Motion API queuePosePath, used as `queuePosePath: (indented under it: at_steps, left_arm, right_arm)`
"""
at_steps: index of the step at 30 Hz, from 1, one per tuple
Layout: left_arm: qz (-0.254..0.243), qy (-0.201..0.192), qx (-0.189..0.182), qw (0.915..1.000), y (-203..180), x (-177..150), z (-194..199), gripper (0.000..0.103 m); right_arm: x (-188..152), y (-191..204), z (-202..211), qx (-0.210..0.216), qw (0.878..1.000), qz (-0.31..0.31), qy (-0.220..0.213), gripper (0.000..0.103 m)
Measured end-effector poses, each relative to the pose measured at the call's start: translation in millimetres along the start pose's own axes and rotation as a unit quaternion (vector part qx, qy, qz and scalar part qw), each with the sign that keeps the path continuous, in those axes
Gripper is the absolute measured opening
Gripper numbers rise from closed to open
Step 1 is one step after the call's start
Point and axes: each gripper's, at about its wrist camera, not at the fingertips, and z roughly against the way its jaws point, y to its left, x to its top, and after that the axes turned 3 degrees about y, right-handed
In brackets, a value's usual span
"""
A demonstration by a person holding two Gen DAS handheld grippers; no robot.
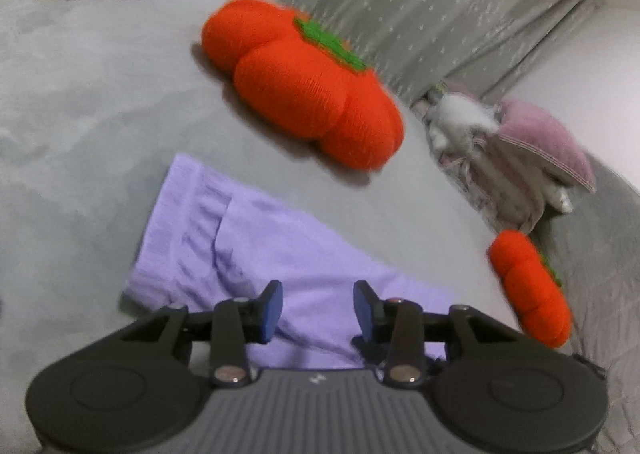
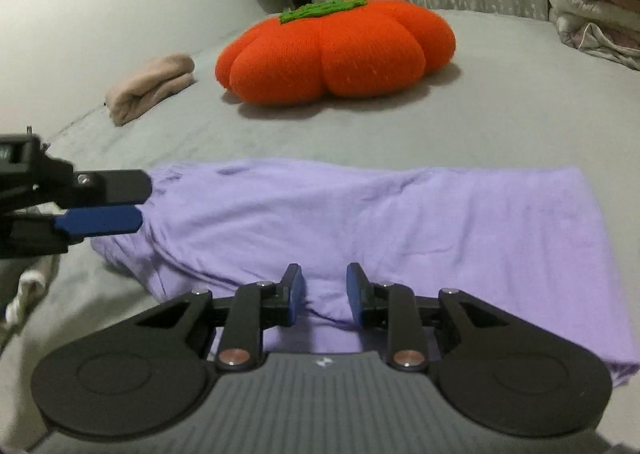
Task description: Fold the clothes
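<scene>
Two tools hover low over the purple garment point(image 2: 380, 214), which lies flat and lengthwise on the grey bed point(image 2: 500, 102), already folded into a long band. The right tool point(image 2: 323, 290) stands released, its blue pads apart over the near edge, with a small ridge of cloth between them but not pressed. The left tool point(image 1: 318, 308) is also released, its jaws apart over one end of the garment; in the right view it reaches in from the left side toward that same end. Neither grasps anything. For the next fold, I think each tool should take both layers at a corner or edge, close firmly, then lift only a little and carry the end across to meet the other end, so that the edges line up. A high lift may let the layers slide apart. Beyond the garment, the orange pumpkin cushion point(image 2: 336, 50) and a folded beige cloth point(image 2: 150, 88) lie well clear.
</scene>
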Motion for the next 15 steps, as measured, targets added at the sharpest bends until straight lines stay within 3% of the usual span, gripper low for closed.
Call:
queuePosePath:
  at_steps: [2, 6, 10, 15]
  left_arm:
    - [0.021, 0.028, 0.023, 0.9991, 7.7, -3.0, -12.0, 0.038]
    - [0.048, 0.025, 0.016, 0.9984, 15.9, -1.6, -10.4, 0.038]
    - [0.036, 0.022, 0.026, 0.9988, 12.3, -3.8, -10.0, 0.038]
    - [0.012, 0.026, 0.029, 0.9992, 4.5, -5.1, -8.9, 0.039]
  right_arm:
    - [-3.7, 2.6, 4.1, -0.004, 1.0, 0.009, -0.007, 0.029]
    - [-7.5, 1.6, 17.7, -0.025, 0.999, 0.027, -0.016, 0.037]
    - [-15.8, -22.9, 25.8, -0.015, 1.0, 0.013, -0.007, 0.036]
    - [7.3, -35.0, 37.2, -0.018, 1.0, 0.003, -0.026, 0.039]
